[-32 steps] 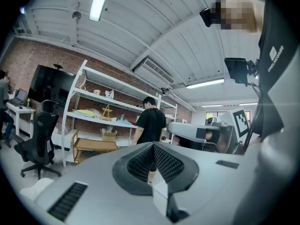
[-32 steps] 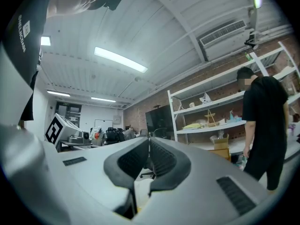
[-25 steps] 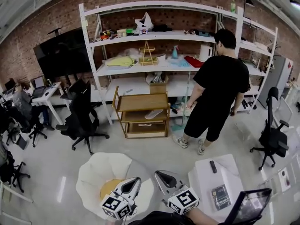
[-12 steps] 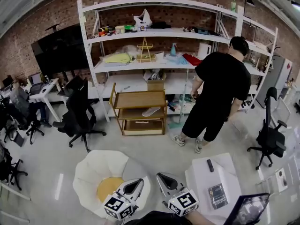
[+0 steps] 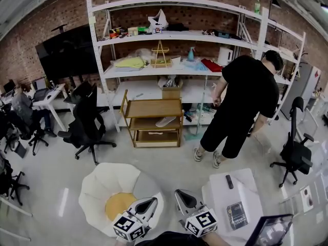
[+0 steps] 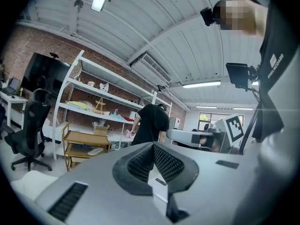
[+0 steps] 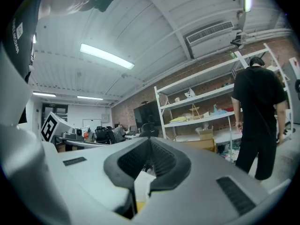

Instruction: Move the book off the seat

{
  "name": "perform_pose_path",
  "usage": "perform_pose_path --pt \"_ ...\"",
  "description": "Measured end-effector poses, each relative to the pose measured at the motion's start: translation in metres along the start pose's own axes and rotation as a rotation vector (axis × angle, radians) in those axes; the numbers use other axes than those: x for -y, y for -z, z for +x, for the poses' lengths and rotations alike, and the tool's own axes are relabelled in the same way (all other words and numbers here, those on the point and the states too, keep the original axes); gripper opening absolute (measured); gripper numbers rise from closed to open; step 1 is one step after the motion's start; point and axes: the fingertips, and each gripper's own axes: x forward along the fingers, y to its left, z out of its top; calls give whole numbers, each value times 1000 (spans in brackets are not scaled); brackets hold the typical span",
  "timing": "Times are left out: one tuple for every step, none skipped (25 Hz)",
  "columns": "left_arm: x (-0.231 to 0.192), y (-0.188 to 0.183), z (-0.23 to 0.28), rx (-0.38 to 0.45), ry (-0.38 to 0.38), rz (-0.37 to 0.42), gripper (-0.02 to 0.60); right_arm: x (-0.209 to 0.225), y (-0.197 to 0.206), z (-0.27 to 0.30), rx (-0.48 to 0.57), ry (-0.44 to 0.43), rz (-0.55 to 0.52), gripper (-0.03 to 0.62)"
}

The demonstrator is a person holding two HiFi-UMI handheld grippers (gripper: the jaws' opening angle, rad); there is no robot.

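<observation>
Since both pairs of fingers point(image 6: 169, 164) are pressed together with nothing between them, the left gripper point(image 5: 147, 204) and the right gripper point(image 5: 183, 197) are both empty. The left one hangs over the near rim of the white chair point(image 5: 95, 186), and the right one is just right of the chair.

The book point(image 5: 237, 214), dark and thin, lies flat on a white tabletop point(image 5: 218, 204) just right of the chair. A small remote point(image 5: 228, 181) lies beyond it on the same surface. On the chair itself I see only a yellow cushion point(image 5: 119, 204), so I cannot tell if this white block is the seat that is meant.

To do the step well, I think the right gripper should come down to the book with its fingers opened first. It should take the book at a free edge, because a flat book gives little to hold.

Behind the chair the floor point(image 5: 169, 160) is pale and shiny. Farther behind it stand a wooden cart point(image 5: 152, 109), a long white shelf point(image 5: 169, 36) before a brick wall, and a person point(image 5: 246, 91) in black.
</observation>
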Motion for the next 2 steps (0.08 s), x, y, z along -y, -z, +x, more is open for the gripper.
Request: perform_pose_path --pt "2 1 0 -5 3 4 5 0 1 -1 -4 3 8 20" --pt "4 2 -1 -11 6 8 5 0 2 -1 -7 5 15 20"
